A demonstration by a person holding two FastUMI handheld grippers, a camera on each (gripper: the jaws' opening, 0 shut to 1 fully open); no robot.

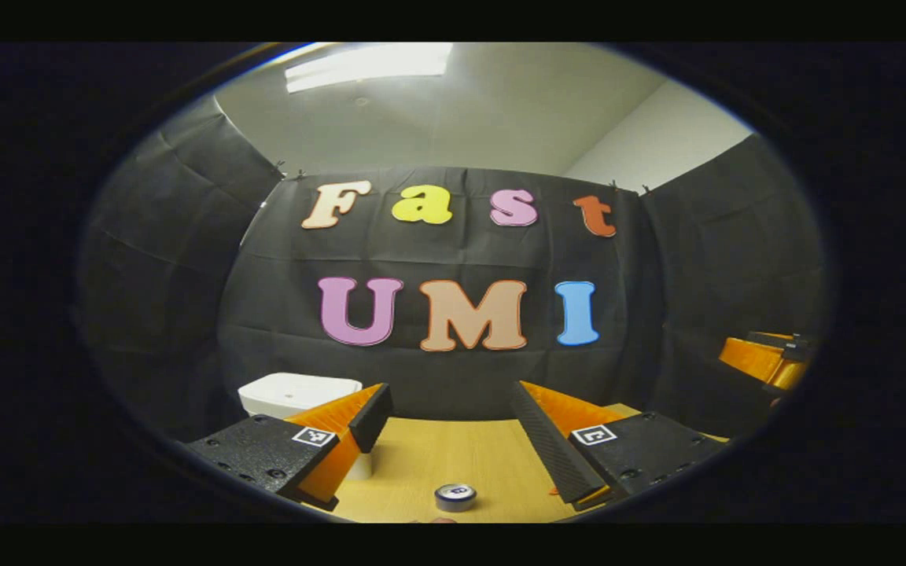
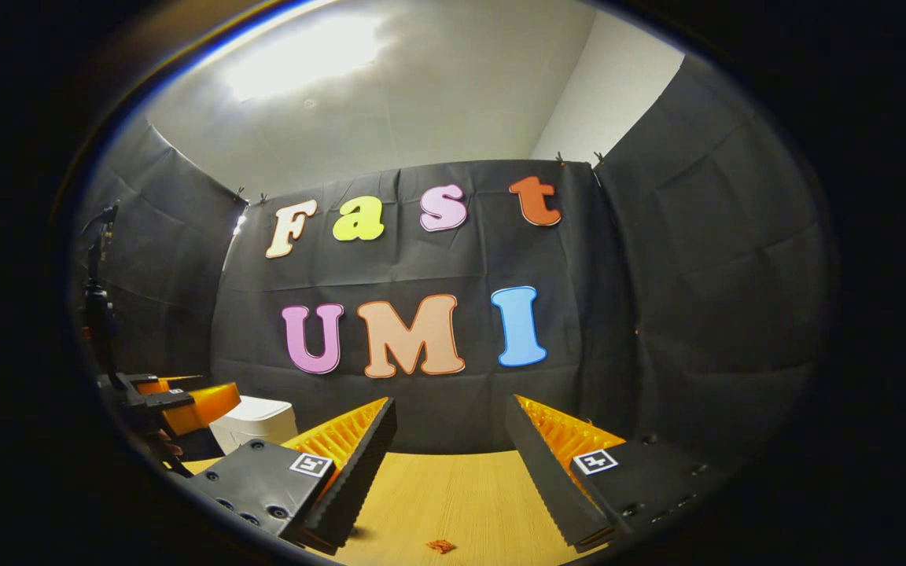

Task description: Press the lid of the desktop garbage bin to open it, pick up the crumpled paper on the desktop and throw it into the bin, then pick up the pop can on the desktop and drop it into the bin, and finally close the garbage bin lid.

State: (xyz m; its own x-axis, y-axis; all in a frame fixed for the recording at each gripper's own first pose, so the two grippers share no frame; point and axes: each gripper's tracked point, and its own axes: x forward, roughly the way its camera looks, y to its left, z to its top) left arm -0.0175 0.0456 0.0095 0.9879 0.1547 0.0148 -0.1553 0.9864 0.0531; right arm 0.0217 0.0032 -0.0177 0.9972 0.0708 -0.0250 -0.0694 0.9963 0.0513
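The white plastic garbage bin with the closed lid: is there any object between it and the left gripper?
Nothing visible: in the left gripper view the white plastic garbage bin stands just behind the open left gripper, partly hidden by one finger.

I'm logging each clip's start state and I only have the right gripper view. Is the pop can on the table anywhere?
Observer: Yes. In the left gripper view the pop can stands upright on the table, close in front of the left claw.
Operator: Is that claw open? I only see its side.
Observer: Open. Its fingers are spread wide and touch nothing.
Operator: Where is the can relative to the bin?
Observer: The garbage bin sits farther back and to the can's left in that view, partly behind one finger, with its lid down flat.
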